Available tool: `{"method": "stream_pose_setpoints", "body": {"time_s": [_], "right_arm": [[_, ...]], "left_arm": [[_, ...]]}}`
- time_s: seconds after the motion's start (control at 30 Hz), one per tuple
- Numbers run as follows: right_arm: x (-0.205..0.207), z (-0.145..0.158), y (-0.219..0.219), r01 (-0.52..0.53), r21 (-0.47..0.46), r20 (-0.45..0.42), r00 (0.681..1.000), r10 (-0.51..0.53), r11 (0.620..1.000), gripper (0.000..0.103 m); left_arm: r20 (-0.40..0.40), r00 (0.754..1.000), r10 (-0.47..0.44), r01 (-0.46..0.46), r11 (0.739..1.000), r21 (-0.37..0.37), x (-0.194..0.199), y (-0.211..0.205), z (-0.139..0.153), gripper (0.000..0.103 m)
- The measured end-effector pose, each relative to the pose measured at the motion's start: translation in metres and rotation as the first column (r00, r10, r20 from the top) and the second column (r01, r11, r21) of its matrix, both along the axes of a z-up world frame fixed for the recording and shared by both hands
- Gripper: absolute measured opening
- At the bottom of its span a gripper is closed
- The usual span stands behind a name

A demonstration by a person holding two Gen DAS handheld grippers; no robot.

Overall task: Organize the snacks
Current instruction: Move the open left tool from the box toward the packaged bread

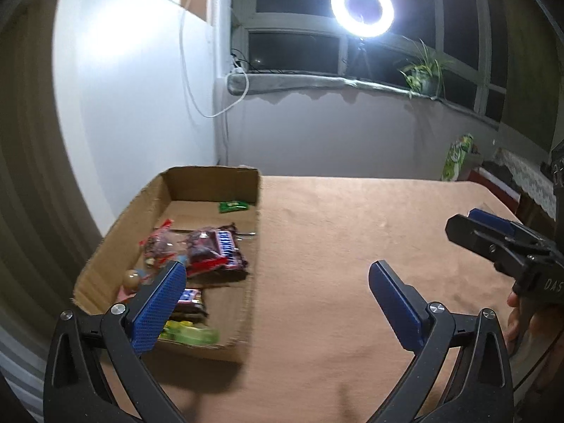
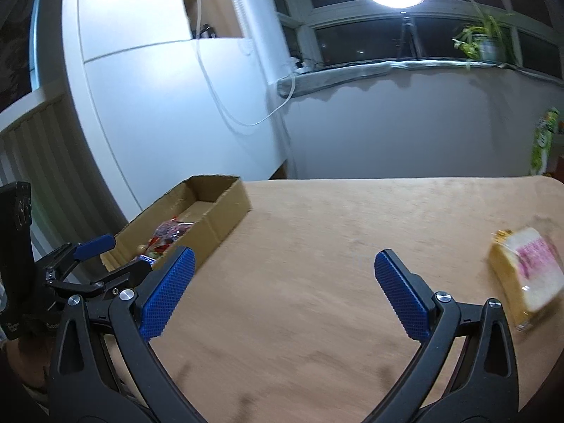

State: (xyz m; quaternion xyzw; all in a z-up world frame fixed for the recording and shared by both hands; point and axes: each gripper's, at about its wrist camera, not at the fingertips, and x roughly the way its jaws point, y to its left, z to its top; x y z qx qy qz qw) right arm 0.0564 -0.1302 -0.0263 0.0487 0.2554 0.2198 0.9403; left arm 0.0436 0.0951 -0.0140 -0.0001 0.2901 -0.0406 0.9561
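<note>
An open cardboard box [image 1: 211, 179] sits at the table's left; it also shows in the right wrist view [image 2: 225, 218]. Inside lie a Snickers bag [image 1: 225, 250], red candy packets [image 1: 160, 243], a small green packet [image 1: 232, 206] and a yellow-green pack [image 1: 190, 333]. My left gripper [image 1: 278, 282] is open and empty, its left finger over the box's near end. My right gripper [image 2: 283, 271] is open and empty above bare table. A yellow and white snack bag with pink print [image 2: 528, 271] lies on the table to its right.
The brown cloth-covered table [image 1: 352, 246] meets a white wall on the left. A windowsill holds a ring light [image 1: 361, 7] and a potted plant [image 1: 423, 74]. A green bag [image 1: 458, 155] stands beyond the table's far right corner.
</note>
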Motion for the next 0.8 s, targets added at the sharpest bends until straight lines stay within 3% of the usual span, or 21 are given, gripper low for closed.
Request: {"method": "stream_pose_setpoints", "body": {"time_s": [0.5, 0.8], "right_arm": [[-0.007, -0.023, -0.131, 0.214, 0.068, -0.056, 0.976, -0.210, 0.975, 0.103], [-0.013, -0.041, -0.205, 0.353, 0.078, -0.110, 0.932, -0.344, 0.932, 0.103]], "left_arm": [[-0.074, 0.986, -0.149, 0.152, 0.988, 0.042, 0.015, -0.087, -0.008, 0.103], [-0.159, 0.941, -0.299, 0.296, 0.954, -0.043, 0.054, -0.148, -0.019, 0.103]]}}
